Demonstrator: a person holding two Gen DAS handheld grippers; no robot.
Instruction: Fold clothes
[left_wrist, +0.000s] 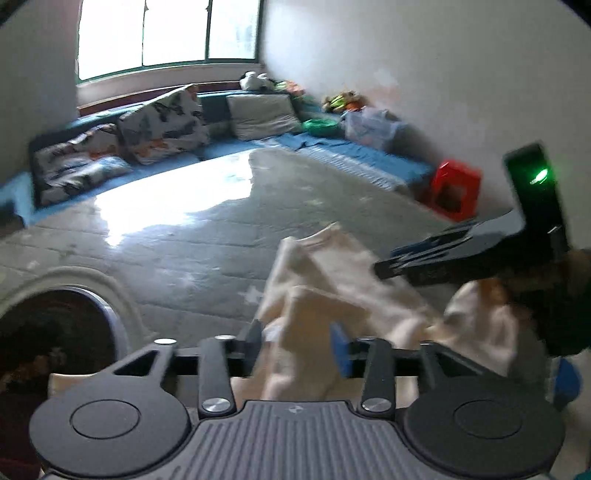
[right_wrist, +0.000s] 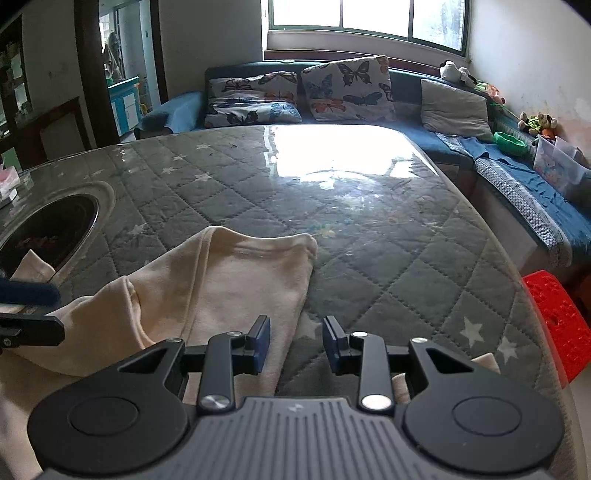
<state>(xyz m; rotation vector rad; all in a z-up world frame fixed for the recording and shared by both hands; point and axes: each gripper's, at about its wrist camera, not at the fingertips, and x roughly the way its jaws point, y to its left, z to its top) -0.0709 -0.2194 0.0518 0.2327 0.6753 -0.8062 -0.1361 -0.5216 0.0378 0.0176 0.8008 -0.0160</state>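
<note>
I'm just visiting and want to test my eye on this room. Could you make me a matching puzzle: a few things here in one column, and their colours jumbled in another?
Things:
1. garment on the table
2. stool beside the table
3. bowl on the bench
4. quilted table cover

Colours:
A. green
B. grey with white stars
C. cream
D. red

Pairs: 1-C, 2-D, 3-A, 4-B

Red stool (right_wrist: 557, 325) (beside quilted table (right_wrist: 369, 236))
</note>
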